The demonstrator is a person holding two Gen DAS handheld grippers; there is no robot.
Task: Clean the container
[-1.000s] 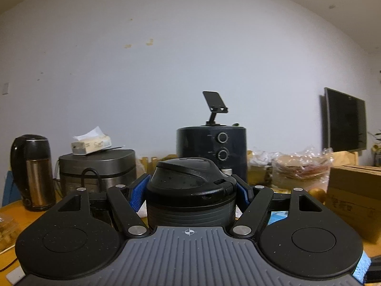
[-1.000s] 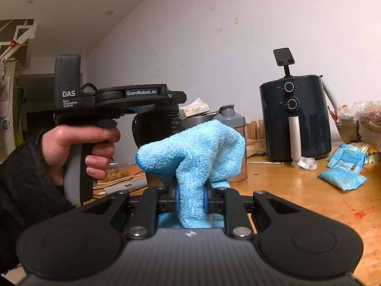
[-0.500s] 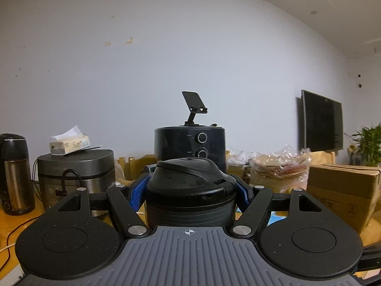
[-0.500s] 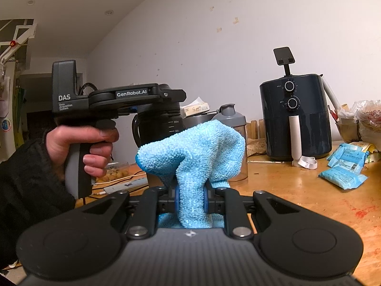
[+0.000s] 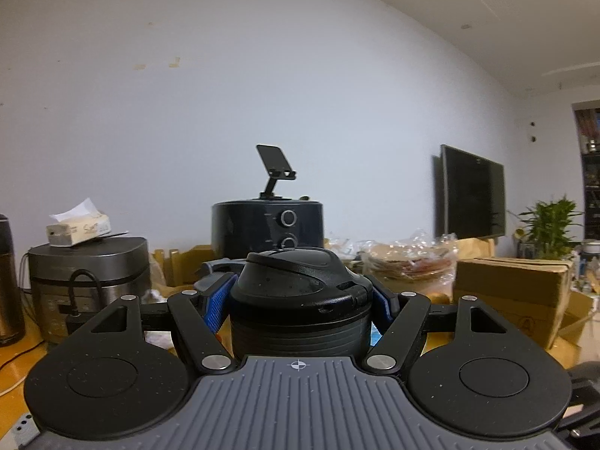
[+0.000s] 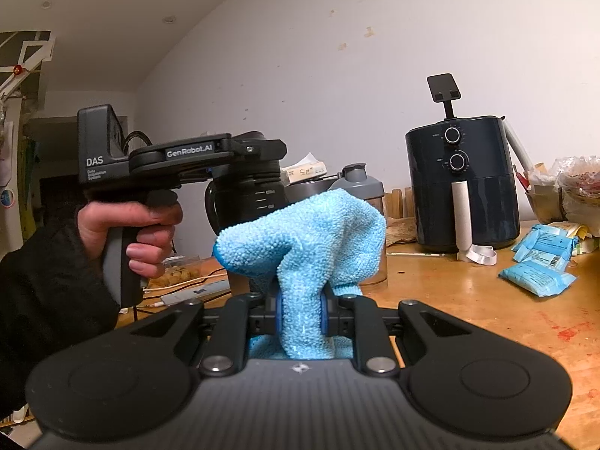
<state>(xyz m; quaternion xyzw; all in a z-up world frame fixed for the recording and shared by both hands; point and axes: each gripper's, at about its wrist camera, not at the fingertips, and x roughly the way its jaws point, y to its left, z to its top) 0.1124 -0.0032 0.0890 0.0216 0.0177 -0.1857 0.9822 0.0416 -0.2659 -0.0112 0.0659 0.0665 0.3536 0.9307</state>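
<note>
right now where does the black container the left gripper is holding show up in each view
Left wrist view: the black container sits bottom centre, clamped in the left gripper.
Right wrist view: its dark marked body shows left of centre, under the left gripper, partly behind the blue cloth.
Shared landmark: the air fryer by the wall.

Bottle (image 5: pixel 300 300) body hidden below its lid by gripper housing. Thermos (image 5: pixel 9 285) cut by left edge. Plant (image 5: pixel 549 225) blurred. Grey shaker (image 6: pixel 362 187) mostly covered by blue cloth (image 6: pixel 303 247).
</note>
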